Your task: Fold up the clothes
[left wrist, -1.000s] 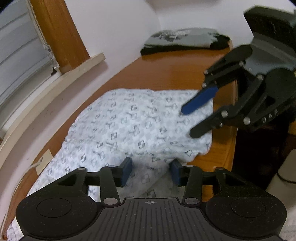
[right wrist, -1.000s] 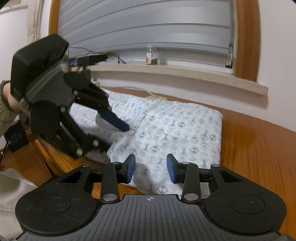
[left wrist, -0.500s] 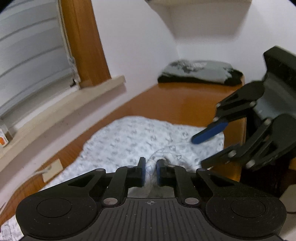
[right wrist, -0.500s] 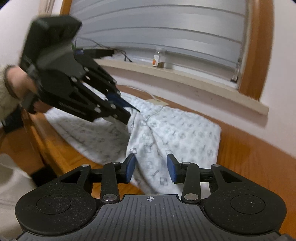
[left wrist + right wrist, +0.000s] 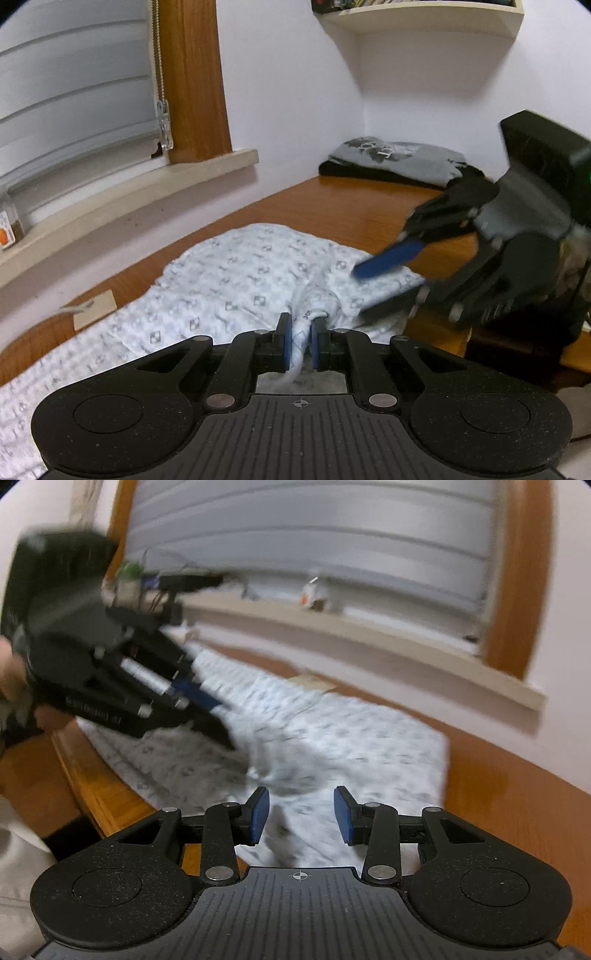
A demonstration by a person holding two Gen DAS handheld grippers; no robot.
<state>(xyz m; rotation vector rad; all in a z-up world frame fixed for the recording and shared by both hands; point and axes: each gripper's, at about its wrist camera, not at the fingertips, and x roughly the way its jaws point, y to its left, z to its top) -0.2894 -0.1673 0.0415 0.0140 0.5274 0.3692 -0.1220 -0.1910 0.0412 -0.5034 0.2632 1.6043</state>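
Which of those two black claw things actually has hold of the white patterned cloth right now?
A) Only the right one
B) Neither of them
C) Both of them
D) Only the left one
D: the left gripper has its blue pads shut on a bunched-up bit of the white patterned cloth, while the right gripper hangs over the cloth with its jaws wide apart and nothing between them.

No text reads clearly (print on the folded grey garment (image 5: 397, 155) stays illegible).
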